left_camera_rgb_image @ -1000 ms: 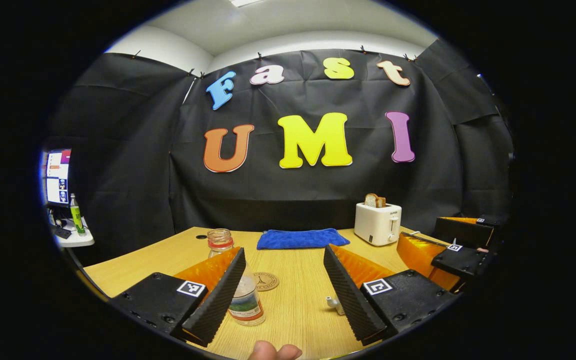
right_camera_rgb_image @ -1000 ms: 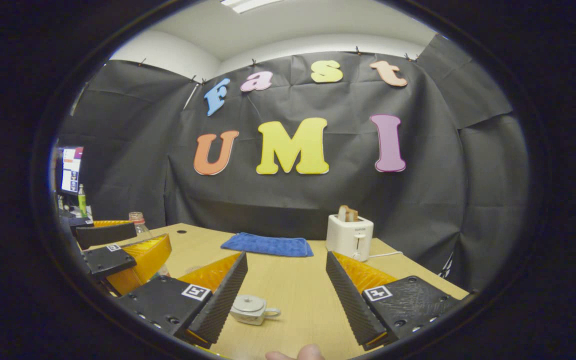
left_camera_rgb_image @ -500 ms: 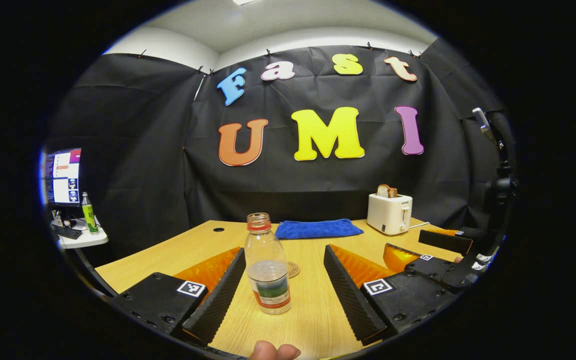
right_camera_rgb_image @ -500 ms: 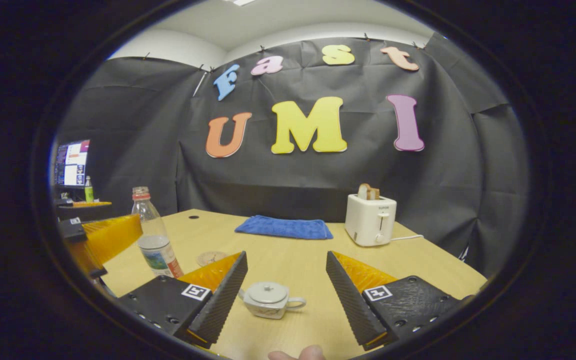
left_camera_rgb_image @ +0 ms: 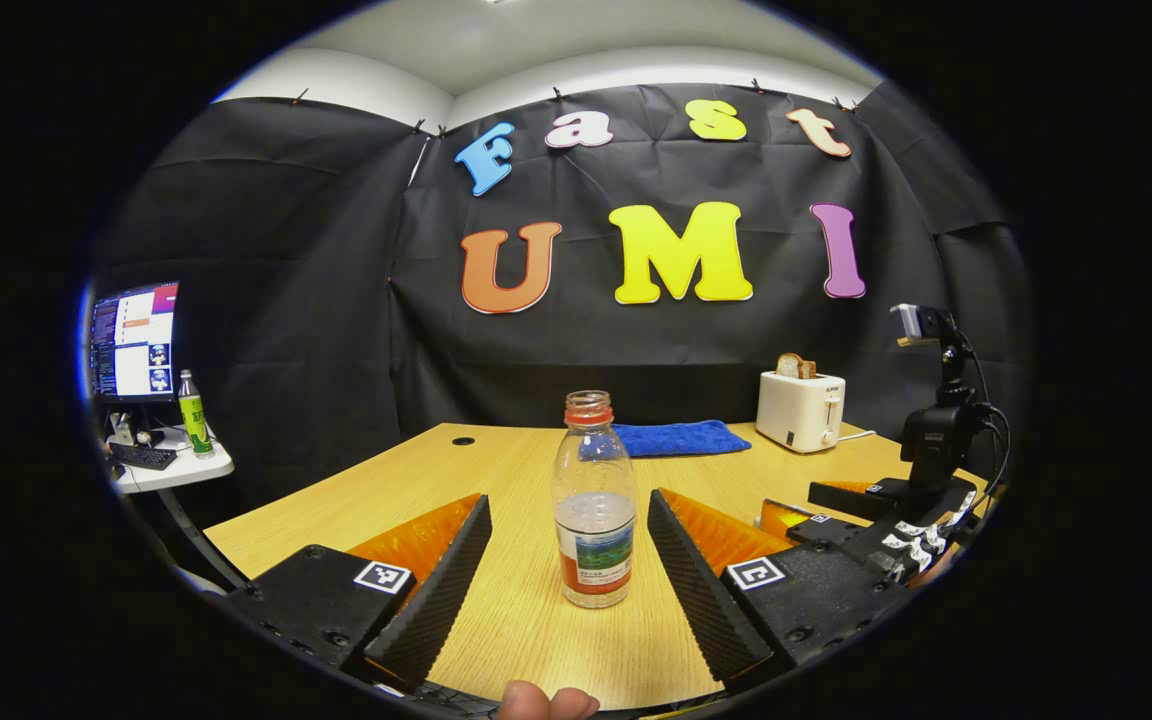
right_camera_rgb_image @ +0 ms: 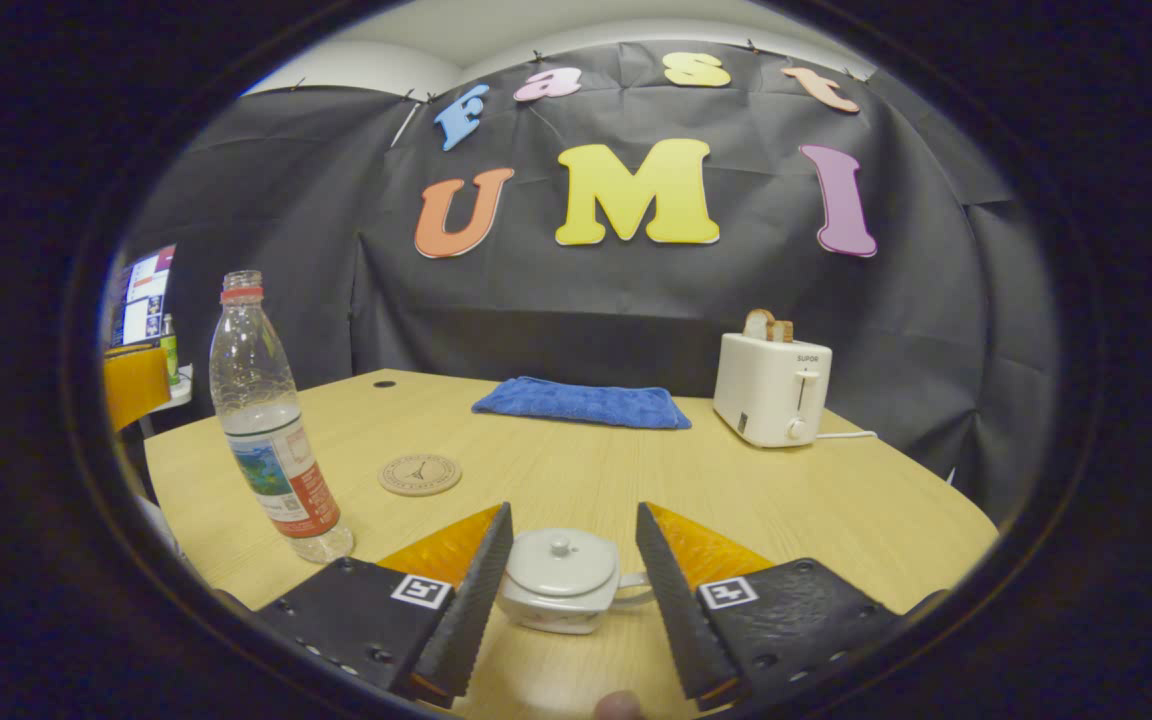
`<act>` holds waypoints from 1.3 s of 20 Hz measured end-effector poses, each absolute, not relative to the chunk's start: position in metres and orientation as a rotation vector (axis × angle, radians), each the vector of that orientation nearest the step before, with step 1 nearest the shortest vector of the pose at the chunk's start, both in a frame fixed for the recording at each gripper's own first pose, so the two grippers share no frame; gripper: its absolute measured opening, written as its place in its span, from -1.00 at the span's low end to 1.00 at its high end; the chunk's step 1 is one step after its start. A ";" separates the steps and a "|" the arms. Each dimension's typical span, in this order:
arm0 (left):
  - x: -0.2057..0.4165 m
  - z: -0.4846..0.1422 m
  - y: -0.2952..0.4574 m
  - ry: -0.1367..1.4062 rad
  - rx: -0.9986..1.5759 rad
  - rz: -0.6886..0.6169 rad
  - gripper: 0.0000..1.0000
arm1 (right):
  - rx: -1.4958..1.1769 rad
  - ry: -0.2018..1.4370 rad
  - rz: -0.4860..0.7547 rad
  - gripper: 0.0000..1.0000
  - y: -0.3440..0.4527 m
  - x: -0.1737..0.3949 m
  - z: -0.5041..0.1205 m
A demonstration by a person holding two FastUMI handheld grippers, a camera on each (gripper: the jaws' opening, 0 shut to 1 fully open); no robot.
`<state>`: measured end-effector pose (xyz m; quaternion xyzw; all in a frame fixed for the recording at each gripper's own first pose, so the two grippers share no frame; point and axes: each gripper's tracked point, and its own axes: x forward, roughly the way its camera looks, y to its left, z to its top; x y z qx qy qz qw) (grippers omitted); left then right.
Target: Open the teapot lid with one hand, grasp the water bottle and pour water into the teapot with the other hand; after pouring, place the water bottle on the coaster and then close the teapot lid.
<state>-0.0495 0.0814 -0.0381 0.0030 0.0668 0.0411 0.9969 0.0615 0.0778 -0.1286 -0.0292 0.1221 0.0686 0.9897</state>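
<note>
Both tongs are wide apart, gripping nothing yet. Left tongs (left_camera_rgb_image: 566, 575) frame the bottle (left_camera_rgb_image: 593, 500), which stands upright w/ no cap on the bench (left_camera_rgb_image: 536, 640). Right tongs (right_camera_rgb_image: 568, 590) straddle the teapot (right_camera_rgb_image: 561, 582), lid (right_camera_rgb_image: 562, 560) still on. Imo the right one should come down centred on the lid knob, pinch it and lift straight up so the pot doesn't drag. Coaster (right_camera_rgb_image: 420, 474) sits near the bottle.

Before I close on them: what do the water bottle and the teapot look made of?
Water bottle: clear thin plastic, glossy; you see through it to the water line, and a printed label wraps it. Teapot: looks like glazed white ceramic, opaque with a soft sheen, small knob on the lid; enamel can't be excluded.
</note>
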 end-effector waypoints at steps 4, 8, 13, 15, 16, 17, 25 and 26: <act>-0.047 -0.046 0.090 0.148 -0.012 0.089 0.97 | -0.088 0.244 0.146 -0.10 0.085 0.065 -0.128; -0.043 -0.054 0.090 0.154 -0.024 0.070 0.97 | -0.091 0.247 0.118 -0.81 0.078 0.069 -0.130; -0.031 -0.090 0.074 0.231 -0.100 -0.026 0.98 | -0.123 0.257 0.139 -0.99 0.079 0.070 -0.128; -0.029 -0.104 0.068 0.275 -0.152 -0.053 0.97 | -0.119 0.248 0.152 -1.00 0.080 0.070 -0.123; -0.026 -0.108 0.067 0.287 -0.161 -0.060 0.98 | -0.112 0.241 0.155 -1.00 0.080 0.070 -0.120; -0.024 -0.110 0.066 0.292 -0.156 -0.063 0.99 | -0.108 0.233 0.159 -1.00 0.079 0.069 -0.116; -0.003 -0.131 0.058 0.329 -0.102 -0.085 0.99 | -0.124 0.168 0.178 -1.00 0.072 0.055 -0.075; 0.000 -0.130 0.058 0.327 -0.099 -0.085 0.99 | -0.129 0.165 0.179 -1.00 0.070 0.051 -0.072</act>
